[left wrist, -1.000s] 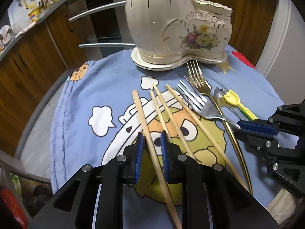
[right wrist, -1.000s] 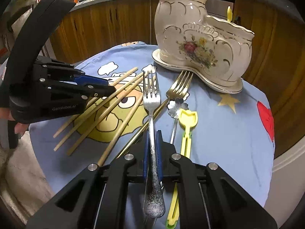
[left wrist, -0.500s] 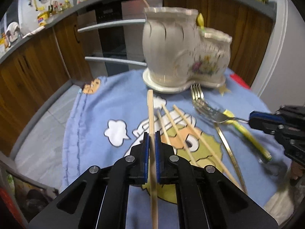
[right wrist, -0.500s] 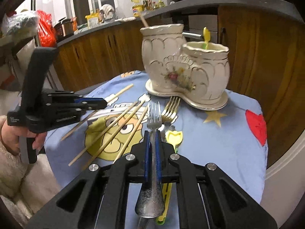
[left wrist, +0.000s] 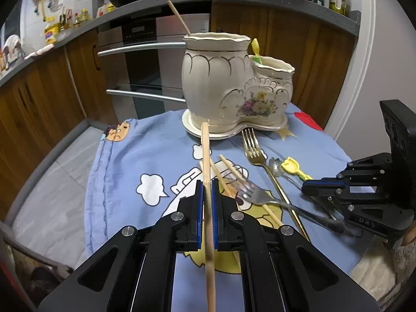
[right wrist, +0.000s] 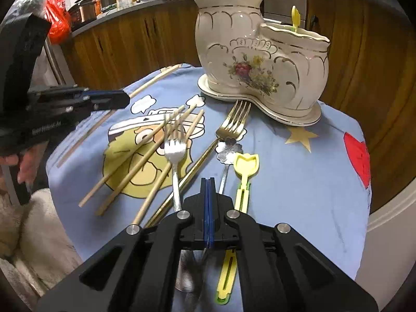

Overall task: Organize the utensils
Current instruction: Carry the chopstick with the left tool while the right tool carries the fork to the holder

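My left gripper (left wrist: 206, 185) is shut on a wooden chopstick (left wrist: 205, 150), held off the cloth and pointing at the cream boot-shaped ceramic holder (left wrist: 234, 91). From the right wrist view that gripper (right wrist: 124, 98) hangs over the cloth's left side. My right gripper (right wrist: 208, 183) is shut, pads pressed together with nothing between them. The silver fork (right wrist: 173, 153) sits blurred just left of its fingers, over three loose chopsticks (right wrist: 145, 161). From the left wrist view the fork (left wrist: 253, 195) runs under the right gripper (left wrist: 306, 184).
A gold fork (right wrist: 231, 127), a flower-headed spoon (right wrist: 228, 150) and a yellow shovel-shaped utensil (right wrist: 245, 163) lie on the blue cartoon cloth (right wrist: 299, 182). The holder (right wrist: 260, 59) contains a chopstick (left wrist: 178, 17) and a yellow utensil (right wrist: 295, 17). A hand (right wrist: 23, 163) grips the left tool. Cabinets stand behind.
The left gripper closed on a chopstick and lifted it off the cloth. The silver fork, earlier clamped between the right pads, is now out of them at their left, and the pads have met.
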`<state>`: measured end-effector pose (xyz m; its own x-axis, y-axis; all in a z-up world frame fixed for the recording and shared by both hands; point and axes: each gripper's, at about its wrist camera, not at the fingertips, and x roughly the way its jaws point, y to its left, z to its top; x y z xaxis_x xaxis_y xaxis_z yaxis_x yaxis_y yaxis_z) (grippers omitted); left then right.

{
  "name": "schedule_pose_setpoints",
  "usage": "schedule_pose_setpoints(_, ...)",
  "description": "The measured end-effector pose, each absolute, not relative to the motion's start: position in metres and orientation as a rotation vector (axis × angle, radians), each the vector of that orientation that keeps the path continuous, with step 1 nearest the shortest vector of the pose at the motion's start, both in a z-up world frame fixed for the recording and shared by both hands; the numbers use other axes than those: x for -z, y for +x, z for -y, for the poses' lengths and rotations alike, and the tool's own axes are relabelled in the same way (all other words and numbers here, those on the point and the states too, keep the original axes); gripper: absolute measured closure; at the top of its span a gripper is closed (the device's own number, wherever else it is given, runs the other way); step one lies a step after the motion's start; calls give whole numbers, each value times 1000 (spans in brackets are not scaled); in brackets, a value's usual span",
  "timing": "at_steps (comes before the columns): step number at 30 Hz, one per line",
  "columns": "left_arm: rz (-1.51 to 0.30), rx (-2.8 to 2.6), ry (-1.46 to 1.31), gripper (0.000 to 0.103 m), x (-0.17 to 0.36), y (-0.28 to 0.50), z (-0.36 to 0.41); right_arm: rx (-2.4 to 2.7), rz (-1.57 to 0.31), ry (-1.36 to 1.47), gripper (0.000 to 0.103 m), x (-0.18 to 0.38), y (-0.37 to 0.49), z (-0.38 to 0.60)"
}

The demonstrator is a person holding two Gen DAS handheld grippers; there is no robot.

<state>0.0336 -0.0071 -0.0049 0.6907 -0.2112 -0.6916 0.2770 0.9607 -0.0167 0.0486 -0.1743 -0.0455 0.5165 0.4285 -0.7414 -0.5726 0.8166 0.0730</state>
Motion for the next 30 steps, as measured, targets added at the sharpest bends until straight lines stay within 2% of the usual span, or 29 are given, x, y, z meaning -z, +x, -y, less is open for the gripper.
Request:
schedule_pose_setpoints(2,-761,275,92,96,5,33,6,-613,-832,-227,93,39,46,167)
schedule_pose_setpoints(23,-741,310,59,96,2,30,-5,-690,-1002,-696,92,50,61,86)
schedule_pose_setpoints(30,-731,315,44,96,0,30,-9,-703,-1008,-636,98,52,70,87)
